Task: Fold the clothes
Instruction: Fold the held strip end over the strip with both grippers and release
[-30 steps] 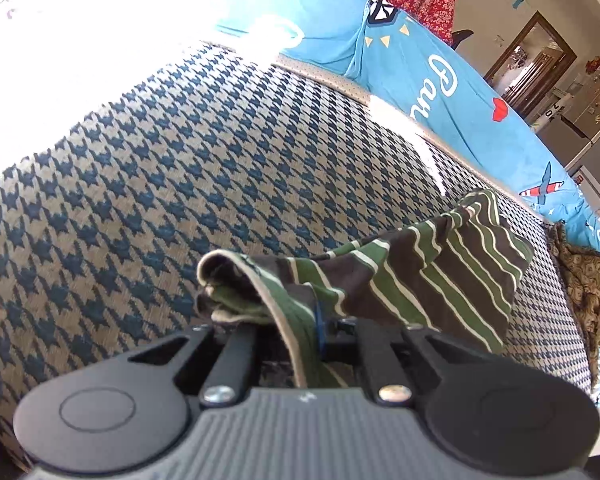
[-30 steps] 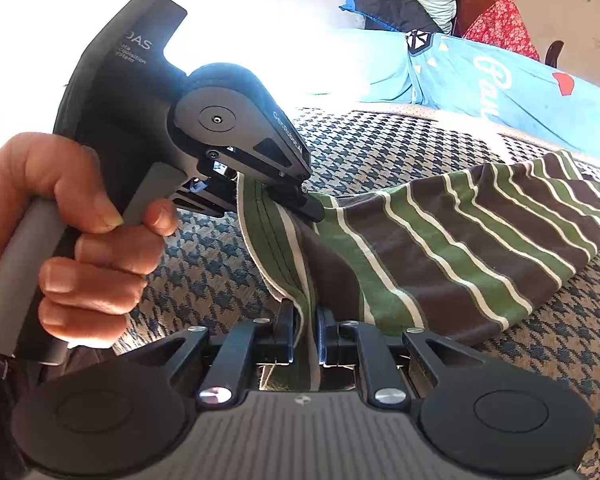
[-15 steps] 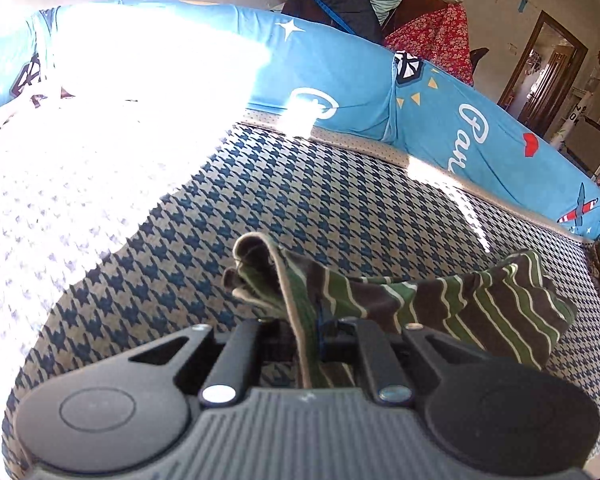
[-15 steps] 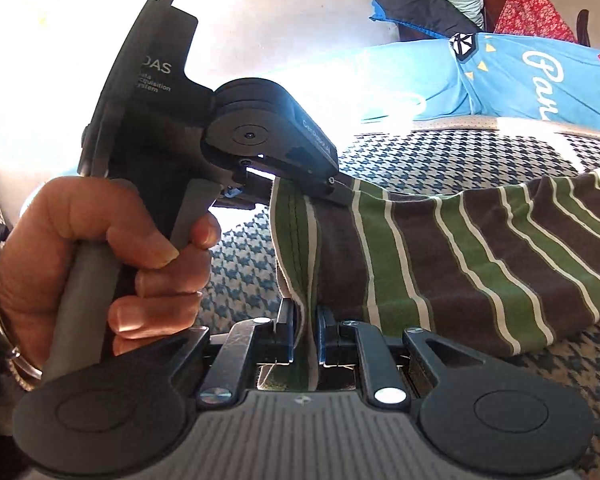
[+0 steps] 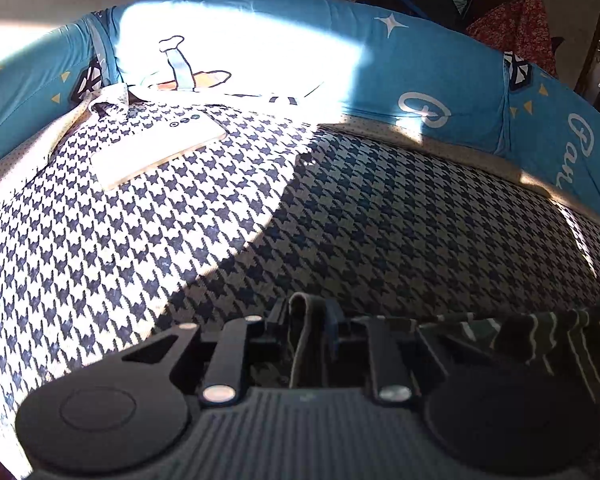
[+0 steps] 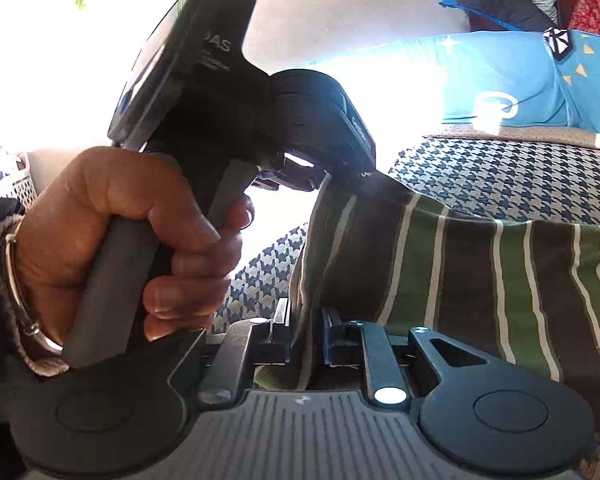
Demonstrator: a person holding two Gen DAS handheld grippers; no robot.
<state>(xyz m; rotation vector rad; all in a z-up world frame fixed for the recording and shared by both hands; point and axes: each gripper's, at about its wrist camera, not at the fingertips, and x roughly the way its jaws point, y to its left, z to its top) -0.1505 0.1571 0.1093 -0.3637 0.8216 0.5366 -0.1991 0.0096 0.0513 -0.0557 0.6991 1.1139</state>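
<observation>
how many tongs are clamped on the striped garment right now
2. The right tongs pinch the striped garment at its lower edge; the left tongs, held in a hand, grip its upper edge.

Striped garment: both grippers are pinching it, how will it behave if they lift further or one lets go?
Likely floppy: the striped garment sags and drapes between the left gripper and right gripper. Probably light, since thin pinched edges carry it. If one releases, that side would likely drop onto the houndstooth cover rather than hold shape.
</observation>
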